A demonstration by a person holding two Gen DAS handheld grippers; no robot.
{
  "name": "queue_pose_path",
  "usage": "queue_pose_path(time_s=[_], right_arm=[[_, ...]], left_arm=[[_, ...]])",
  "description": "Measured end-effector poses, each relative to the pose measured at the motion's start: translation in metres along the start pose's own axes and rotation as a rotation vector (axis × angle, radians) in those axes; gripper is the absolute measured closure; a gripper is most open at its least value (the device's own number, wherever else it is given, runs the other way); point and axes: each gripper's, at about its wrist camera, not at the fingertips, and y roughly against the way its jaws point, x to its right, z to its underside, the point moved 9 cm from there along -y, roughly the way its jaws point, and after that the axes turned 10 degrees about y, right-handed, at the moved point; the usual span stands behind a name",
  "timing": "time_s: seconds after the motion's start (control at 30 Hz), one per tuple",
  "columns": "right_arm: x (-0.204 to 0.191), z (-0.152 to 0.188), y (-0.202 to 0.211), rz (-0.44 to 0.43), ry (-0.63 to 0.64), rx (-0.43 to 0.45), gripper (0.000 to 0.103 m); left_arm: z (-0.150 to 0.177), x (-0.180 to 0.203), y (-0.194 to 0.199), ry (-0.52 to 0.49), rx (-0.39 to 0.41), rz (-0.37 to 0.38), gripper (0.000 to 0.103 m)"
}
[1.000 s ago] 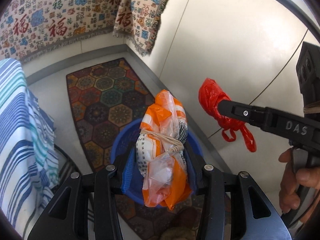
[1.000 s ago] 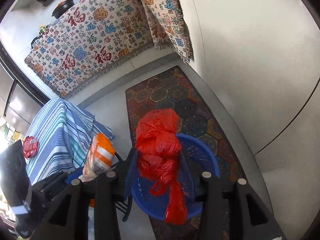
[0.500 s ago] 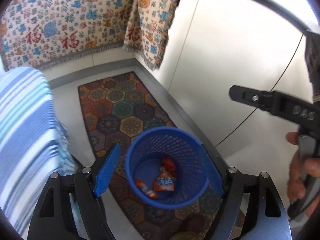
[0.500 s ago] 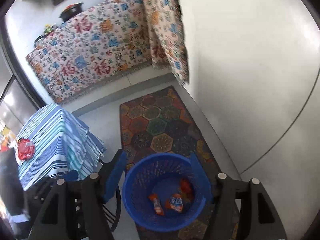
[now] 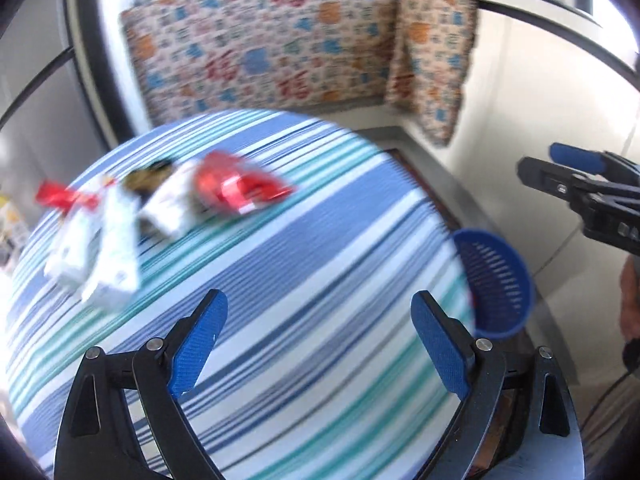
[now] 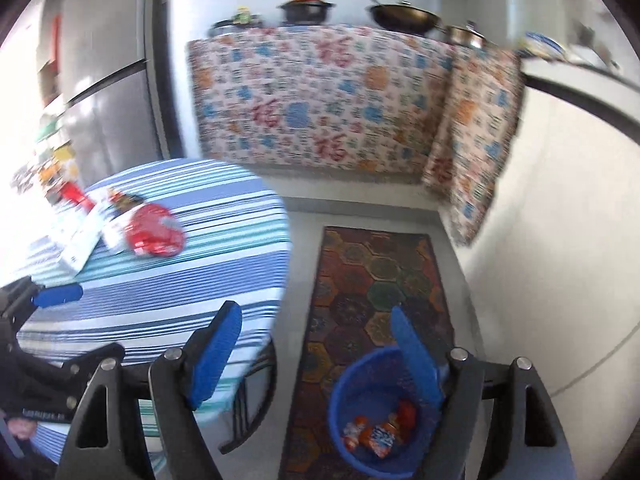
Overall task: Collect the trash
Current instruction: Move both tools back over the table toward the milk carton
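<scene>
We see a round counter under blue-and-white striped woven cloth (image 5: 304,280), matt. On it lie glossy red plastic wrappers (image 5: 236,188) and white paper packets (image 5: 104,256). The perforated blue plastic basket (image 6: 360,384) holds shiny wrappers (image 6: 380,432). A patterned floor rug (image 6: 376,264) looks coarse.
</scene>
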Motion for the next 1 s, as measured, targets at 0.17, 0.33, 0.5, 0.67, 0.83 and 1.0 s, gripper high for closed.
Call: queue_pose_path(time_s=[0.17,0.33,0.5,0.67,0.83,1.0], right_arm=[[-0.098,-0.003,-0.02,-0.096,0.191,-0.021,0.024],[-0.151,0.006,-0.037,-0.151,0.276,-0.062,0.024],[-0.174,0.008,-0.052,-0.179,0.284,-0.092,0.024],[-0.187,0.011,-0.062,-0.2,0.278,-0.115,0.024],[-0.197,0.012,-0.07,-0.213,0.275,-0.138,0.024],[-0.204,0.01,-0.075,-0.227,0.263,-0.149,0.024]], left_arm=[[0.012,-0.075,-0.001,0.096,-0.001,-0.112,0.009],[0.021,-0.123,-0.006,0.144,-0.013,-0.167,0.009],[0.033,-0.15,-0.016,0.167,-0.039,-0.191,0.009],[0.035,-0.163,-0.02,0.19,-0.043,-0.179,0.009],[0.037,-0.174,-0.022,0.223,-0.05,-0.17,0.004],[0.036,-0.18,-0.025,0.234,-0.058,-0.172,0.0]])
